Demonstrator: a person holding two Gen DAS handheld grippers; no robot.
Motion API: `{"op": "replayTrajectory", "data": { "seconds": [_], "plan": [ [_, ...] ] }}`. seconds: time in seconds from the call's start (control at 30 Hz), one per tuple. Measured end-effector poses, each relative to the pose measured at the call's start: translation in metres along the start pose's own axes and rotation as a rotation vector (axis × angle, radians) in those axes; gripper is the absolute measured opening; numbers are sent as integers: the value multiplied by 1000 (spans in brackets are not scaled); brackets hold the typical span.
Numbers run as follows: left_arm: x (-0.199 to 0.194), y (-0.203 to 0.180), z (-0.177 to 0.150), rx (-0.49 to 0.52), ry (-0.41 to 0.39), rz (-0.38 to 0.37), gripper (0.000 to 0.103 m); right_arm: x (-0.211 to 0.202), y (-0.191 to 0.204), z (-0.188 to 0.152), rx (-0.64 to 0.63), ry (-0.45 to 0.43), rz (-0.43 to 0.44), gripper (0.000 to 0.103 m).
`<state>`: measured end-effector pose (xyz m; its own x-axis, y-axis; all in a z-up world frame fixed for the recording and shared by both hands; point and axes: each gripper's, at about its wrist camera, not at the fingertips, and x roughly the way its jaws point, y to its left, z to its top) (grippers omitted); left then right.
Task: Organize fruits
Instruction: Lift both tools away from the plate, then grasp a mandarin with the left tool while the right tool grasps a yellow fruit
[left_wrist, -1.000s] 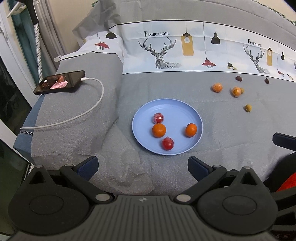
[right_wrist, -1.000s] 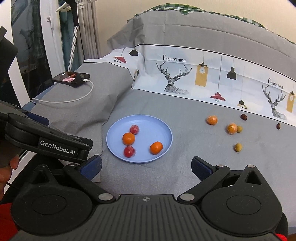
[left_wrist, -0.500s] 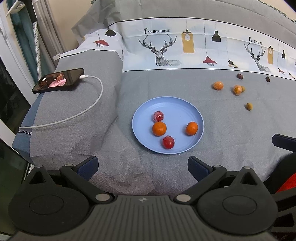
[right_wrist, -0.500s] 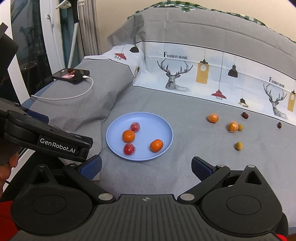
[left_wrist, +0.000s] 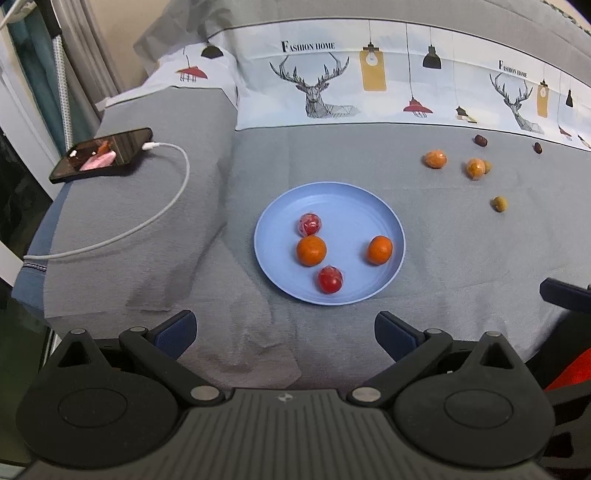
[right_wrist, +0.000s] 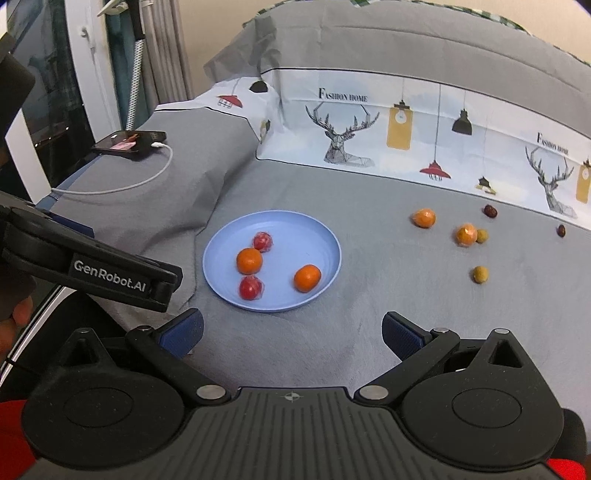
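Note:
A light blue plate (left_wrist: 373, 206) (right_wrist: 321, 229) lies on the grey bedspread and holds two oranges (left_wrist: 311, 250) (right_wrist: 307, 278) and two red wrapped fruits (left_wrist: 330, 279) (right_wrist: 250, 288). Off to the right on the cloth lie two wrapped orange fruits (left_wrist: 434, 159) (right_wrist: 424, 217), two small yellow-green fruits (left_wrist: 499, 203) (right_wrist: 480, 274) and two dark dates (left_wrist: 480, 140) (right_wrist: 490, 210). My left gripper (left_wrist: 284, 334) hangs open short of the plate, empty. My right gripper (right_wrist: 291, 334) is also open and empty, near the plate's front edge.
A black phone (left_wrist: 101, 155) (right_wrist: 129, 144) on a white charging cable (left_wrist: 162, 218) rests on the raised left part of the bed. A printed pillow (left_wrist: 369, 81) runs along the back. The left gripper's body (right_wrist: 92, 273) crosses the right wrist view's left side.
Both cameras have eased slightly forward toward the plate. No fruit has moved and both grippers stay open.

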<state>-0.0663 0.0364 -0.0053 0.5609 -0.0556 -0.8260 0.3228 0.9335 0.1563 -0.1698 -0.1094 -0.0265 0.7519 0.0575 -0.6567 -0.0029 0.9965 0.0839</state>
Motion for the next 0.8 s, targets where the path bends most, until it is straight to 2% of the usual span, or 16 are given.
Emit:
{"op": "replayTrajectory", "data": {
  "seconds": [0.2, 0.4, 0.63, 0.8],
  "plan": [
    [10, -6, 13, 5, 18, 6, 103, 13, -21, -5, 60, 6, -33, 102],
    [32, -18, 31, 4, 76, -13, 103, 38, -69, -8, 154, -8, -150, 102],
    [58, -45, 62, 39, 83, -17, 103, 104, -153, -3, 295, -15, -324, 102],
    [80, -81, 98, 81, 67, -76, 103, 163, -208, 4, 345, -11, -422, 102]
  ]
}}
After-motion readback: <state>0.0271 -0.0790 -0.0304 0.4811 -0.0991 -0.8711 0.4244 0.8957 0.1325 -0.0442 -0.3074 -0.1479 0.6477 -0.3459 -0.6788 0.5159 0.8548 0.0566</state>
